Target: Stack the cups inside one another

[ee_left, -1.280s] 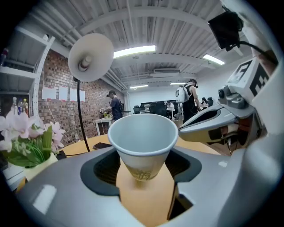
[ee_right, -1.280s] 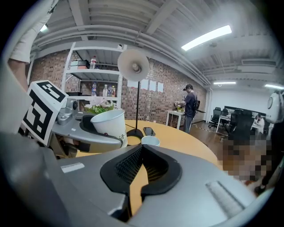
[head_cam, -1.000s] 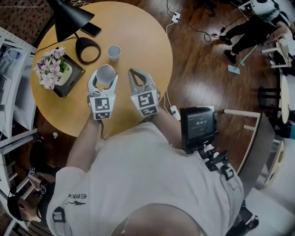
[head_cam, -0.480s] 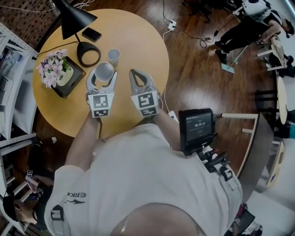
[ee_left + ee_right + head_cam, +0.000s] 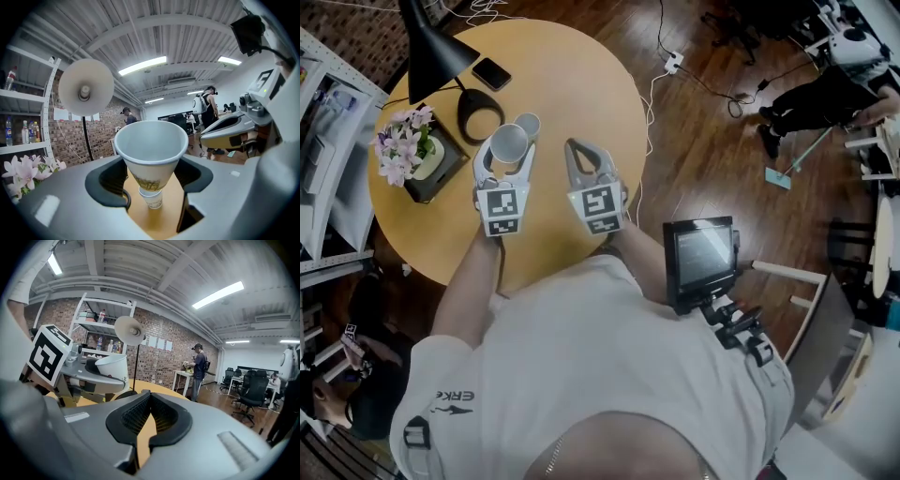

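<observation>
Within left hand-held gripper, cup upright, mouth up

One marking is legible: the letters ERKE, beside a small logo, on the person's white sleeve; print on the paper cup and lines on the screen cannot be read.

- The left gripper moves forward, so its held cup now hangs partly over the second cup just ahead.
- The right gripper advances alongside.
</observation>
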